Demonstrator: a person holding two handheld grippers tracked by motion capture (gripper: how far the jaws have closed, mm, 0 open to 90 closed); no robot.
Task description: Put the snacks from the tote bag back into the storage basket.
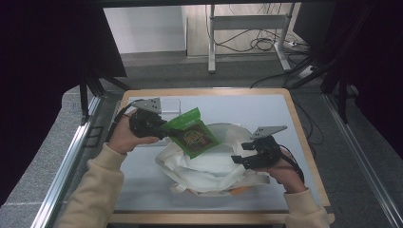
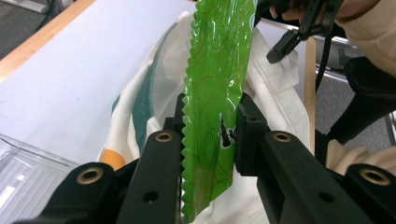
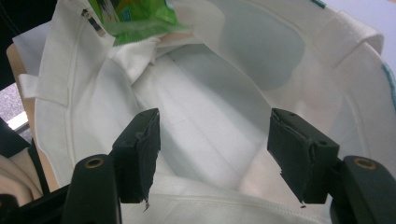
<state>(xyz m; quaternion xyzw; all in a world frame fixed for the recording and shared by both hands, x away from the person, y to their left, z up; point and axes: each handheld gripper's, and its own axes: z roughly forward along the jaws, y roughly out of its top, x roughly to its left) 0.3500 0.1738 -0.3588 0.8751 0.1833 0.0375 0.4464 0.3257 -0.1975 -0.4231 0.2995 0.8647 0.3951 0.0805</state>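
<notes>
While your left gripper [image 1: 159, 127] was seen from the high view, it clamped one edge of the green snack packet [image 1: 192, 133], which hung tilted out from its jaws above the mouth of the white cloth bag [image 1: 209, 166]. Your right gripper [image 1: 240, 159] sat at the opposite side of that bag, its tips at the near rim, well apart from the packet. The bag lay on the white table [image 1: 256, 109], and a clear plastic tray [image 1: 168, 104] stood just behind your left gripper.

Through the left gripper view, both pads pressed on the packet's [image 2: 217, 84] crimped edge, and the packet rose upright beyond the jaws. The bag [image 2: 275, 93] lay behind it, and your right gripper [image 2: 285, 44] showed farther off past the packet. A corner of the tray [image 2: 23, 172] lay to the lower left of the jaws.

Through the right gripper view, the jaws of the right gripper [image 3: 212, 144] stood apart with nothing pressed between the pads. They pointed into the bag's [image 3: 224, 107] open interior. The packet's [image 3: 135, 16] lower end dipped past the bag's rim ahead of the left jaw.
</notes>
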